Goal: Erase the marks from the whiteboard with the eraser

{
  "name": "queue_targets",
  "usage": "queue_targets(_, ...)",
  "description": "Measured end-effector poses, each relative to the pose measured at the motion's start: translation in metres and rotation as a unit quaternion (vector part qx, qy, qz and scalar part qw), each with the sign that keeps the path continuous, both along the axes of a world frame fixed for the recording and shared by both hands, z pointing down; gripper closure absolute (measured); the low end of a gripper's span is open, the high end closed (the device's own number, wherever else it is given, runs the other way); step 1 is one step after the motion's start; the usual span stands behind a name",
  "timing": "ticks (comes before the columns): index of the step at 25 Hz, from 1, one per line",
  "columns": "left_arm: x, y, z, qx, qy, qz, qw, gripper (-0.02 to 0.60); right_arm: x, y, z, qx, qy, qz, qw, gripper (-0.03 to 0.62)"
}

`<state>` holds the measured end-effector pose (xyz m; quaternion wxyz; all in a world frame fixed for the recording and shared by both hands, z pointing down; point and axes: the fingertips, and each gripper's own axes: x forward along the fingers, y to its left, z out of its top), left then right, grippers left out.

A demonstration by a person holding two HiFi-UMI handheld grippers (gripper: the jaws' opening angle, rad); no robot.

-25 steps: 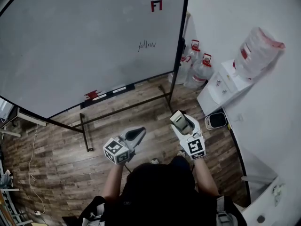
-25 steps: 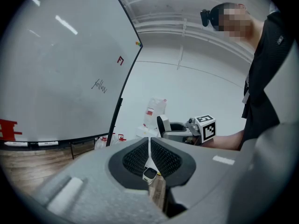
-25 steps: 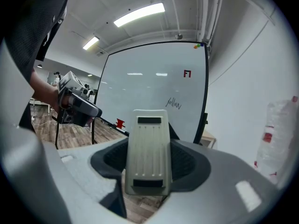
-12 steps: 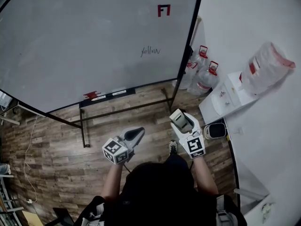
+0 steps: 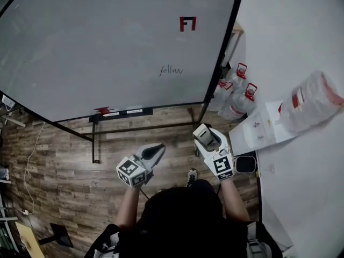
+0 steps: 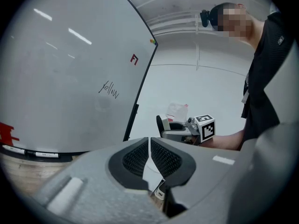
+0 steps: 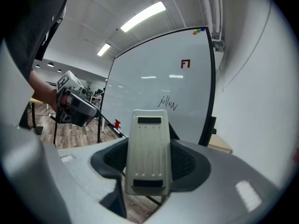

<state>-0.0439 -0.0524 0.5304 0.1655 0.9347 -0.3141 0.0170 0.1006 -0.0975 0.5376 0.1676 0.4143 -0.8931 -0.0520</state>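
Note:
A large whiteboard (image 5: 107, 47) on a black stand fills the upper head view, with the handwritten word "yellow" (image 5: 171, 70) and a red marker tag (image 5: 187, 23) on it. My right gripper (image 5: 205, 136) is shut on a pale grey eraser (image 7: 148, 150), held upright in front of me, well short of the board. The writing (image 7: 168, 103) shows beyond the eraser in the right gripper view. My left gripper (image 5: 153, 152) is shut with nothing in it, its pads (image 6: 138, 157) meeting. The writing (image 6: 111, 89) also appears in the left gripper view.
The board's tray (image 5: 121, 112) holds markers and a red item. Water jugs (image 5: 236, 93) stand by the board's right post. A white cabinet (image 5: 263, 127) with a water-dispenser bottle (image 5: 312, 101) sits at the right wall. Wooden floor (image 5: 59, 165) lies below.
The view has shifted: the board and writing sit lower and closer in the head view, so I have stepped toward the board. Both grippers keep their pose.

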Motion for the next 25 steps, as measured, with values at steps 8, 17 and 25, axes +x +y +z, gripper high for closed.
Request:
queue_targets(8, 0.019, -0.021, 0.001, -0.003, -0.003, -0.063, 0.9980, 0.558, 0.017, -0.037, 0.000, 0.002, 0.007, -0.061, 0.998, 0.338)
queue_targets(17, 0.033, -0.035, 0.004, 0.000, -0.003, -0.130, 0.9916, 0.558, 0.032, -0.070, 0.003, 0.010, 0.015, -0.115, 0.993, 0.336)
queue_targets(25, 0.022, -0.048, 0.007, -0.010, 0.000, -0.150, 0.9886, 0.558, 0.018, -0.101, -0.004, 0.022, 0.026, -0.133, 0.991, 0.336)
